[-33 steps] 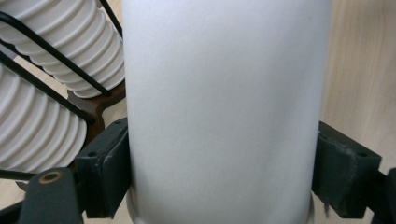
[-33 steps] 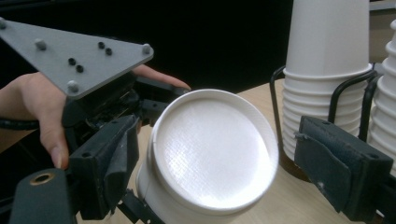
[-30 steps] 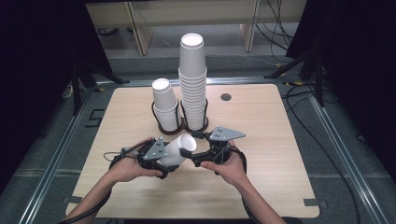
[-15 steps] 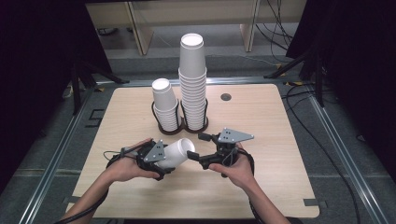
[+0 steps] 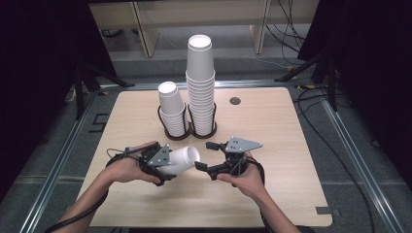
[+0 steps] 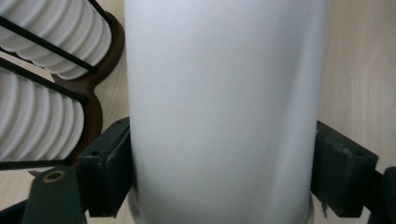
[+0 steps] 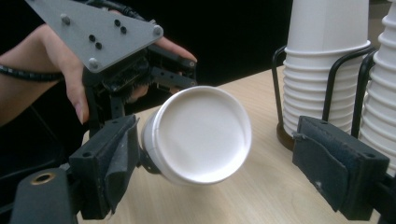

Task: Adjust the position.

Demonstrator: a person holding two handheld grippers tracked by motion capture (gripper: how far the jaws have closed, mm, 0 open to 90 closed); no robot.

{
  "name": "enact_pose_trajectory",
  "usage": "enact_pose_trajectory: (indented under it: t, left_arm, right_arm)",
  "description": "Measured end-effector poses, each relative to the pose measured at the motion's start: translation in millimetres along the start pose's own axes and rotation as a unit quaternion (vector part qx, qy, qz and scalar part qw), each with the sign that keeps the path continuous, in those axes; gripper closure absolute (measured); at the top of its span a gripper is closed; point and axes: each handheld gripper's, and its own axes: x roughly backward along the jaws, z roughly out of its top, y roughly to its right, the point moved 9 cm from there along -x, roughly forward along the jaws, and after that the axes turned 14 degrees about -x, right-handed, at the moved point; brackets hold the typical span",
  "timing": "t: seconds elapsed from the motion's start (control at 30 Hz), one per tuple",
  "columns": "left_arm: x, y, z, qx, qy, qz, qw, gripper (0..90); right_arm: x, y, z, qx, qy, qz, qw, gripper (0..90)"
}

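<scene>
The left gripper is clamped on a white paper cup: in the left gripper view its 2 black pads press the cup from either side, low on the wall near the rim end. Its jaws have just been closing on that cup, which sits between them. In the high view the cup lies roughly level in the grip, above the tabletop, its flat closed bottom turned toward the right gripper.

The right gripper's jaws stand wide apart, holding nothing. In the right gripper view the cup floats between and beyond the 2 pads, its round recessed base facing the camera, just beside the left-hand pad and well apart from the other. Behind it the left gripper shows with its grey three-cornered plate, and the person's left hand wraps the body of that gripper. In the high view the right hand grips the right gripper from below, near the front edge.

Both grippers hover over the near half of a light wooden table. Farther back, near the middle of the table, 2 stacks of white paper cups stand side by side in dark wire holders: a short stack, its top cup leaning, and a tall stack just beside it. A small dark round grommet sits in the tabletop beyond the stacks.
</scene>
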Motion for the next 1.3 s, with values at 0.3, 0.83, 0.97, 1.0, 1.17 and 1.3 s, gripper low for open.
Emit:
enact_pose_trajectory:
  t: [0.3,0.83,0.97,1.0,1.17,1.3]
  left_arm:
    - [3.4,-2.0,-3.1,-0.024,-0.028,-0.012,0.9992,18.2]
    - [6.0,2.5,-4.5,-0.055,-0.073,-0.055,0.9943,18.3]
    - [6.0,4.3,-2.4,-0.068,-0.083,-0.068,0.9919,18.3]
    - [6.0,4.6,-1.1,-0.071,-0.082,-0.069,0.9917,18.3]
    - [5.5,6.8,3.2,-0.078,-0.079,-0.073,0.9911,18.3]
    - [4.1,8.6,4.8,-0.082,-0.079,-0.078,0.9905,18.3]
  right_arm:
    - [-2.0,-0.4,-10.9,0.021,-0.028,-0.007,0.9994,17.2]
    - [-11.9,-4.8,-19.6,0.033,-0.047,0.014,0.9983,17.2]
    - [-16.4,-6.5,-22.1,0.041,-0.056,0.018,0.9974,17.4]
    - [-16.9,-7.4,-23.6,0.045,-0.065,0.027,0.9965,17.4]
    - [-19.4,-10.6,-26.4,0.044,-0.074,0.026,0.9959,17.3]
    - [-24.4,-10.6,-28.1,0.064,-0.079,0.031,0.9943,17.2]
